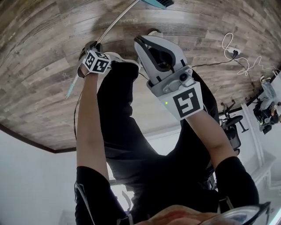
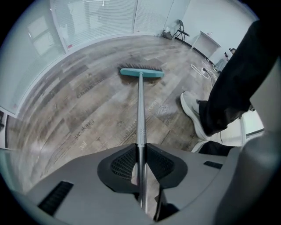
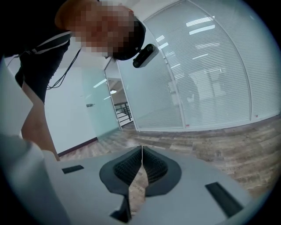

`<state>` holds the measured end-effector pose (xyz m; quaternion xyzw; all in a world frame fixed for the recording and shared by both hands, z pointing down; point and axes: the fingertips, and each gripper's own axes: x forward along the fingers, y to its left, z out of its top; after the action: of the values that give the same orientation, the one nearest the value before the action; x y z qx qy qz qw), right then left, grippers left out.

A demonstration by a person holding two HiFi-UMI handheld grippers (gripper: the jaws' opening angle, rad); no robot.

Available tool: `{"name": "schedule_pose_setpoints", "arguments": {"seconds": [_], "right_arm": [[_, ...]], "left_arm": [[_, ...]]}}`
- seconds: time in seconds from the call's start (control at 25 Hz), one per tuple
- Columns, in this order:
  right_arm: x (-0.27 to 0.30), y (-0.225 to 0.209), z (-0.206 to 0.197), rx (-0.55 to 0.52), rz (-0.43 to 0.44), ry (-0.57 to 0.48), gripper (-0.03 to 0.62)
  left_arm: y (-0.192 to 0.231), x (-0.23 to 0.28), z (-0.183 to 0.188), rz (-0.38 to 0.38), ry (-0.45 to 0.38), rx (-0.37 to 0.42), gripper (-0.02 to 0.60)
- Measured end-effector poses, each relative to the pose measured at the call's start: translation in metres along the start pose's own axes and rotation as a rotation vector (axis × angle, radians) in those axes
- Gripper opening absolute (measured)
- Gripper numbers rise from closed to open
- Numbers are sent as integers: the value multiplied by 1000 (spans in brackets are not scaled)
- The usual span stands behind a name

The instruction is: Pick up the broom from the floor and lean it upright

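Observation:
The broom lies along the wooden floor, its metal handle (image 2: 140, 110) running away to the teal brush head (image 2: 141, 72). In the head view the handle (image 1: 115, 23) slants from a teal end cap (image 1: 70, 91) up to the brush head (image 1: 159, 3) at the top edge. My left gripper (image 2: 140, 151) points steeply down and is shut on the handle, with the dark pads pressed on both of its sides. It shows low by the floor in the head view, left gripper (image 1: 90, 49). My right gripper (image 3: 141, 154) is shut and empty, held higher, right gripper (image 1: 141, 41).
The person's white shoe (image 2: 193, 112) and dark trouser leg stand just right of the handle. Cables and a plug strip (image 1: 235, 52) lie on the floor to the right, near an office chair (image 1: 232, 124). A white table (image 2: 208, 41) and glass walls with blinds (image 3: 210, 66) edge the room.

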<state>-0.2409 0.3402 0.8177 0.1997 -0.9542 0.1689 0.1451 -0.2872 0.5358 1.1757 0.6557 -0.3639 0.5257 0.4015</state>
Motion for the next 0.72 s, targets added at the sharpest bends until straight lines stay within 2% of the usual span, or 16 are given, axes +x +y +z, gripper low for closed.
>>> {"name": "schedule_pose_setpoints", "arguments": {"seconds": [0.24,0.44,0.56,0.72], "right_arm": [[-29,12,82,24,-43,-44,18],[-80,0,166,98,-125,-86,18],[-117,0,208,80,-146,-108,18],[-152,8,238,36,-130,-91,18]], "left_arm": [[5,-104,23,14,-30,-31,89],[4,-168,33,27,17,-71,89],[-3,-210,35,54,44,-81,89],[-18,-273,38,72,63,-87,89]]}}
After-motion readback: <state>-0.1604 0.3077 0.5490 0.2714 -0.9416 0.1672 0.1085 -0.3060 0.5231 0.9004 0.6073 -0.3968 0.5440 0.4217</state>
